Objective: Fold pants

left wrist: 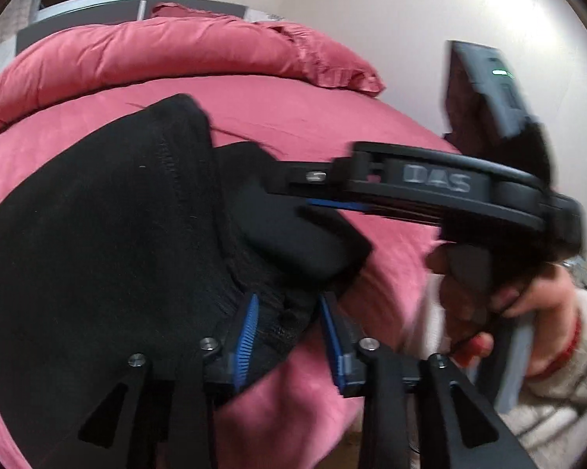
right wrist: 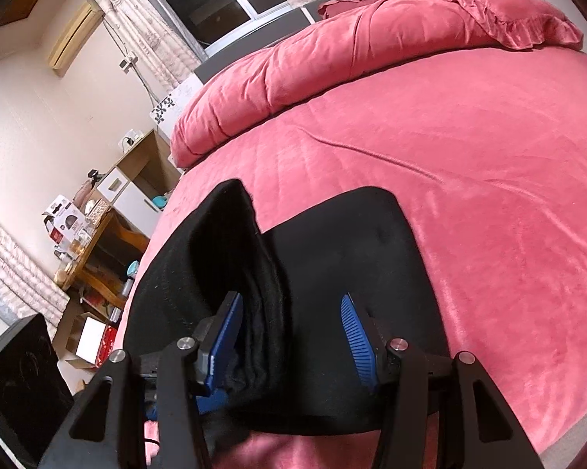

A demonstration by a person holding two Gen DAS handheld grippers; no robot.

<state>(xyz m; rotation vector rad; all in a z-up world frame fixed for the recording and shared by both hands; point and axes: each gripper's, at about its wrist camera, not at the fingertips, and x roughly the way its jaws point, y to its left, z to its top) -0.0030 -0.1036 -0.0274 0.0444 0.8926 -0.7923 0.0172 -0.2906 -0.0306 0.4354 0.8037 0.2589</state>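
The black pants (left wrist: 109, 242) lie bunched on the pink bed (left wrist: 301, 125), partly lifted off the cover. In the left wrist view, the left tool (left wrist: 289, 336) has its blue-padded fingers (left wrist: 248, 336) on either side of a thick gathered edge of the fabric; the cloth fills the gap between them, and the left pad presses into it, so the tool looks to be pinching the pants, though blur leaves the right pad's contact uncertain. Ahead and to the right of this tool, the right tool (left wrist: 277, 191) reaches in sideways, its tip buried in a dark fold, with the person's right hand (left wrist: 528, 301) gripping its handle.

In the right wrist view, the right tool (right wrist: 293, 336) is spread apart. An upright fold of the pants (right wrist: 332, 273) stands against its left pad (right wrist: 225, 336), while the right pad is bare, with flat black cloth behind it. Beyond the tool, the bed (right wrist: 469, 176) stretches away to a rolled pink duvet (right wrist: 313, 62) and a ruffled pillow (right wrist: 508, 8). Far left of the tool stands a cluttered wooden desk (right wrist: 94, 250).
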